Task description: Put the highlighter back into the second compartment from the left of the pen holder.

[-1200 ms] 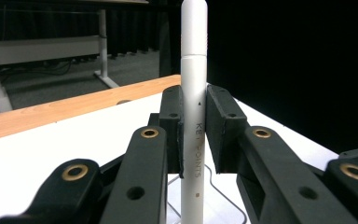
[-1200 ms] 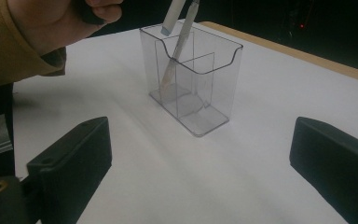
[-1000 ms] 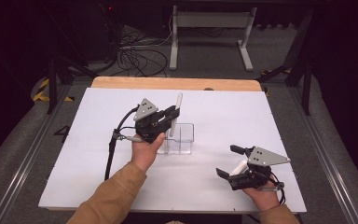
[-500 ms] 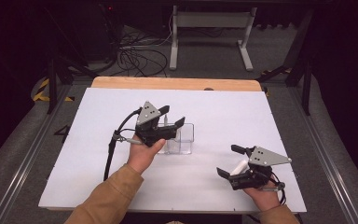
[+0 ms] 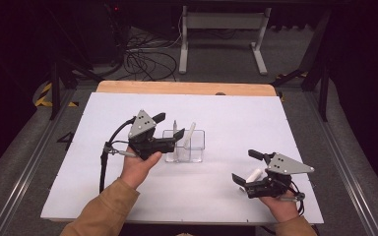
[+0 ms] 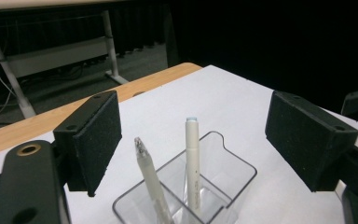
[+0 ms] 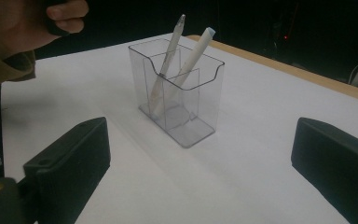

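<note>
Nearest, the right gripper [image 5: 252,169] rests low over the white worktop [image 5: 236,113], jaws spread and empty. Farther off, the left gripper [image 5: 170,132], jaws just opened wide, holds nothing beside the clear holder [image 5: 196,147] with two pens [image 6: 193,163]

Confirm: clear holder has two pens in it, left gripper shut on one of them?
Not quite. The left gripper is open, its jaws having just opened; the left gripper view shows both pads clear of the two pens standing in the clear holder.

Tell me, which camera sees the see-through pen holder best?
The right gripper view: the whole pen holder stands clear, side-on. The left gripper view crops its base; the high view shows it small.
</note>
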Demonstrator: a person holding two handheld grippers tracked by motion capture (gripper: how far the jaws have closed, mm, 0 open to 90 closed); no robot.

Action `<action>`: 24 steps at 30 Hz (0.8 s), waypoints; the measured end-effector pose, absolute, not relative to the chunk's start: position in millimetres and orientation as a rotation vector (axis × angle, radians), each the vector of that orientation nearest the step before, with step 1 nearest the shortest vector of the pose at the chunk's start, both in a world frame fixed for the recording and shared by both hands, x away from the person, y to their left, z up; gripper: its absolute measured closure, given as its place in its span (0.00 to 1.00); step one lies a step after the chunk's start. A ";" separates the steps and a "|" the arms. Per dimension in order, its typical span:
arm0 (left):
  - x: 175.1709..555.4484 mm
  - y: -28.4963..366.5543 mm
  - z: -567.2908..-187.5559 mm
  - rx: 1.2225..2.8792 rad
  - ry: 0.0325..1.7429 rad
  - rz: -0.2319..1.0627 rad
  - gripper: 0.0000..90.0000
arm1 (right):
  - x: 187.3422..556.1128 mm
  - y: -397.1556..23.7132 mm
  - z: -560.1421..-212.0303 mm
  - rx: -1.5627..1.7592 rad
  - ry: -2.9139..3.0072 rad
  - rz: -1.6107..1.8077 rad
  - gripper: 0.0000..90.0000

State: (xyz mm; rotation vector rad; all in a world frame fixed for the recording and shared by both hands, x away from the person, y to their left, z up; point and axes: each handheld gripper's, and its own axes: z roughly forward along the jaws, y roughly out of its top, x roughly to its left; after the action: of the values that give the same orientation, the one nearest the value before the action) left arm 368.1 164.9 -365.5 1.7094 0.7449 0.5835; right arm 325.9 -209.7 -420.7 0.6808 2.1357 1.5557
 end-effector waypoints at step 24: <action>332.2 211.0 -376.3 1.761 0.800 0.638 0.18 | 323.7 -207.0 -411.7 0.776 2.122 1.487 0.00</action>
State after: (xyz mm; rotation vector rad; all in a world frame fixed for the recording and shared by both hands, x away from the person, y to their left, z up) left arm 332.2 211.0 -376.3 1.7611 0.8002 0.6383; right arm 323.7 -207.0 -411.7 0.7764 2.1219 1.4866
